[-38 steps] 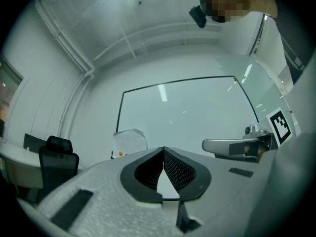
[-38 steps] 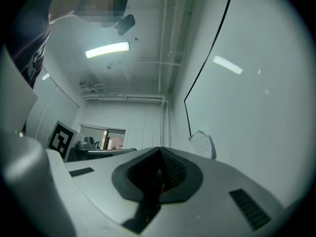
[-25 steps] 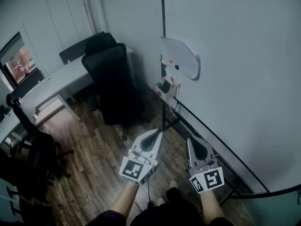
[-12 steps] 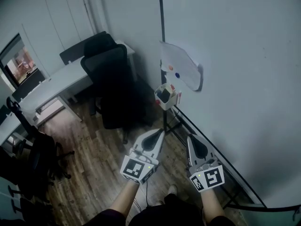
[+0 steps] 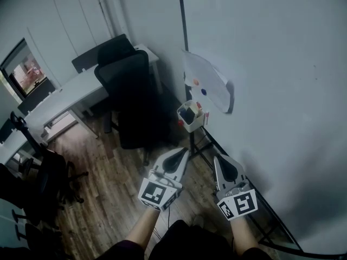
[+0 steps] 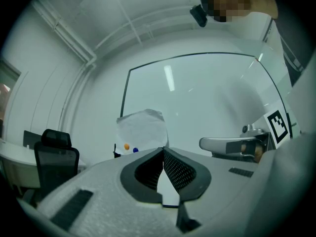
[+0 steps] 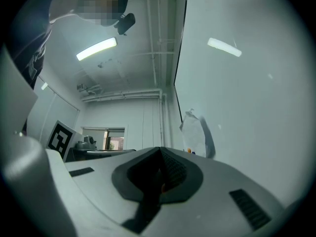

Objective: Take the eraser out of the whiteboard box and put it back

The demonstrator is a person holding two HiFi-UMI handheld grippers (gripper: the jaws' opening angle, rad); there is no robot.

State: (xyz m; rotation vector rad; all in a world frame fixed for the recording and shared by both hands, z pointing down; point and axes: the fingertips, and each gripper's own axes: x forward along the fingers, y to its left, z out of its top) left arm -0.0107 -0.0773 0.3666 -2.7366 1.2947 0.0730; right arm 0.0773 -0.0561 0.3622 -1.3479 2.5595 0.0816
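Whiteboard box (image 5: 190, 127) holding dark eraser (image 5: 187, 114), left gripper (image 5: 184, 151) and right gripper (image 5: 217, 159) both closed, empty, short of it

Left claw (image 6: 163, 149) sits low centre, jaws pressed together at the tips, nothing between them. Ahead is a dark-framed whiteboard (image 6: 212, 98) with a ceiling light reflected in it. A crumpled white sheet (image 6: 142, 130) is fixed to its lower left, with an orange dot (image 6: 127, 146) and a blue dot (image 6: 135, 150) at the sheet's bottom edge. Black office chair (image 6: 55, 157) far left, pale counter (image 6: 12, 154) beside it. Right claw (image 6: 203, 143) reaches in from the right, bearing its marker cube (image 6: 277, 125).
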